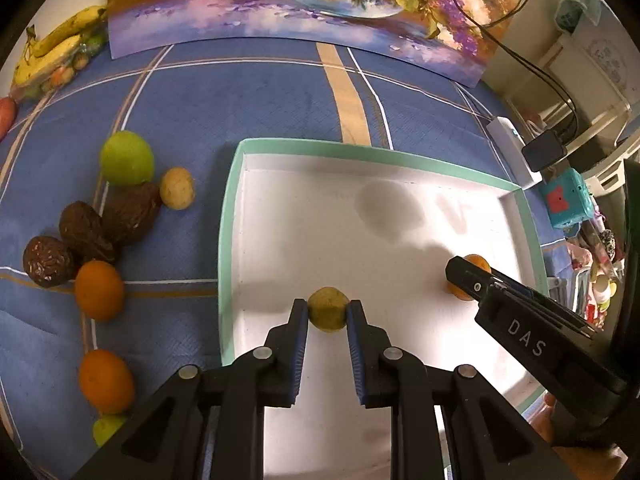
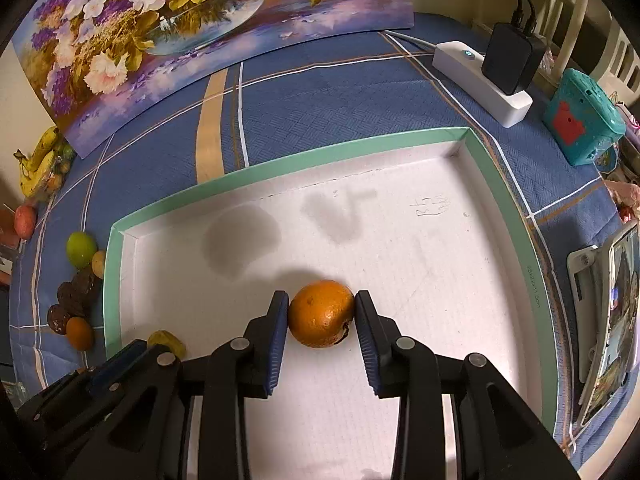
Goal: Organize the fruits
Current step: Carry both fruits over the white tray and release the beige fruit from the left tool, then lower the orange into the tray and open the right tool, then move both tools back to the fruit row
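Your left gripper (image 1: 328,314) pinched the small yellow-green fruit (image 1: 328,309), low centre; your right gripper (image 2: 321,314) clasped the orange (image 2: 320,312) across its middle; both looked light, round, roll-prone, bruisable.

My left tongs (image 1: 328,314) and my right tongs (image 2: 322,316) both reach into the box lid (image 2: 280,168) on the table (image 1: 240,96), a small fruit (image 1: 328,314) between the left pair, an orange (image 2: 320,314) between the right. Left of the lid lie loose fruits (image 1: 100,240). Behind it stands a painting (image 2: 200,20); a power strip (image 2: 480,80) lies behind to the right
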`<state>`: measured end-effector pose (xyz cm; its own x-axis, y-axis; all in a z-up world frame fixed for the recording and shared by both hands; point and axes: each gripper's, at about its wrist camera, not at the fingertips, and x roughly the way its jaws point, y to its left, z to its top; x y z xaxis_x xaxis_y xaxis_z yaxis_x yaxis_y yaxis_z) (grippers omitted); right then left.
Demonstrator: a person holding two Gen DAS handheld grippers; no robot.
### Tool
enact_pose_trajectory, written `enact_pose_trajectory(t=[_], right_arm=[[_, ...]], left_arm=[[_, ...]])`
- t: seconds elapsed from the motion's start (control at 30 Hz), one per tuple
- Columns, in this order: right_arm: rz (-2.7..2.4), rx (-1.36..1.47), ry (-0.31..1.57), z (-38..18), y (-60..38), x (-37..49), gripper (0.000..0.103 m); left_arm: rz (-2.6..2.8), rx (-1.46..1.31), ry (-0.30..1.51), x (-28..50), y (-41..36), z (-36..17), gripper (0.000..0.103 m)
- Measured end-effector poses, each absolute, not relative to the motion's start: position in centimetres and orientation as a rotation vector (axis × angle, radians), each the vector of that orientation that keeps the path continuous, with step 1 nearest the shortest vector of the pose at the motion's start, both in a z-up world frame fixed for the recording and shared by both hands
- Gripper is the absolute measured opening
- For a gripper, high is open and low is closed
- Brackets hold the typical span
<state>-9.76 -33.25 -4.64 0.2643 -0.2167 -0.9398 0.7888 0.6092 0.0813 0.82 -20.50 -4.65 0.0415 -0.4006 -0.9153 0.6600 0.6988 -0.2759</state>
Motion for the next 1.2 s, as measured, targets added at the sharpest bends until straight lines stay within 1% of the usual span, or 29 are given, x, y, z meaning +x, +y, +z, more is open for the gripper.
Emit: enact_pose_trajectory(t=[0.17, 0.2, 0.23, 0.27, 0.3, 0.4, 0.43, 0.47, 0.5, 0.53, 0.57, 0.63, 0.67, 0.7, 0.73, 0.77, 0.8, 0.87, 0.97, 1.13, 1.2], right_arm=[[-0.742, 0.627, 1.098, -4.3, -33.1, -10.4, 0.036], [-0.744, 0.624, 1.094, -4.0, -33.3, -10.2, 0.036], [-0.749, 0.619, 1.089, -3.7, -33.3, -10.1, 0.038], [-0.754, 0.612, 1.081, -3.3, -33.3, -10.2, 0.045], [-0.754, 0.608, 1.069, -2.7, -33.3, -10.3, 0.047], [-0.746, 0.595, 1.035, -1.1, -33.2, -10.4, 0.047], [-0.746, 0.587, 1.026, -0.6, -33.1, -10.4, 0.047], [-0.744, 0.576, 1.016, -0.1, -32.9, -10.4, 0.047], [-0.743, 0.569, 1.011, 0.2, -32.8, -10.3, 0.047], [-0.741, 0.562, 1.007, 0.4, -32.6, -10.2, 0.047], [-0.740, 0.555, 1.003, 0.6, -32.4, -10.1, 0.048], [-0.735, 0.544, 0.997, 0.8, -32.2, -10.0, 0.060], [-0.734, 0.539, 0.994, 0.7, -32.0, -9.9, 0.071], [-0.732, 0.535, 0.995, 0.7, -31.9, -9.8, 0.074], [-0.728, 0.532, 0.995, 0.5, -31.9, -9.5, 0.074], [-0.724, 0.528, 0.993, 0.4, -31.7, -9.5, 0.076], [-0.721, 0.524, 0.987, 0.3, -31.6, -9.2, 0.085], [-0.715, 0.514, 0.959, 0.5, -31.3, -9.0, 0.093], [-0.702, 0.505, 0.911, 1.0, -30.9, -8.6, 0.093], [-0.683, 0.503, 0.858, 1.7, -29.8, -7.2, 0.093], [-0.665, 0.518, 0.853, 1.8, -29.4, -6.5, 0.093]], left_arm=[[-0.828, 0.230, 1.288, 1.1, -20.3, -3.5, 0.024], [-0.834, 0.221, 1.287, 1.1, -20.2, -3.2, 0.028], [-0.839, 0.216, 1.287, 1.2, -20.0, -2.8, 0.033], [-0.839, 0.212, 1.285, 1.3, -19.9, -2.6, 0.034], [-0.836, 0.203, 1.280, 1.5, -19.6, -2.1, 0.034], [-0.822, 0.170, 1.272, 2.2, -18.8, -1.2, 0.034], [-0.813, 0.151, 1.270, 2.6, -18.4, -1.0, 0.038], [-0.802, 0.135, 1.266, 3.0, -17.9, -0.8, 0.041], [-0.798, 0.125, 1.265, 3.3, -17.6, -0.7, 0.054], [-0.777, 0.119, 1.255, 3.7, -17.2, -0.6, 0.071], [-0.755, 0.117, 1.245, 4.1, -16.9, -0.6, 0.076], [-0.712, 0.115, 1.224, 5.1, -16.0, -0.5, 0.084], [-0.685, 0.107, 1.213, 5.8, -15.5, -0.5, 0.087], [-0.659, 0.095, 1.206, 6.6, -14.9, -0.5, 0.096], [-0.641, 0.084, 1.199, 7.1, -14.4, -0.5, 0.103], [-0.614, 0.063, 1.187, 7.9, -13.7, -0.5, 0.103], [-0.613, 0.054, 1.190, 8.5, -13.2, -0.5, 0.103], [-0.601, 0.032, 1.193, 9.8, -12.2, -0.5, 0.103], [-0.584, -0.013, 1.148, 11.4, -10.5, 0.1, 0.103], [-0.522, -0.005, 1.057, 13.3, -7.9, 1.9, 0.103], [-0.533, -0.012, 1.052, 14.1, -7.0, 2.5, 0.103]])
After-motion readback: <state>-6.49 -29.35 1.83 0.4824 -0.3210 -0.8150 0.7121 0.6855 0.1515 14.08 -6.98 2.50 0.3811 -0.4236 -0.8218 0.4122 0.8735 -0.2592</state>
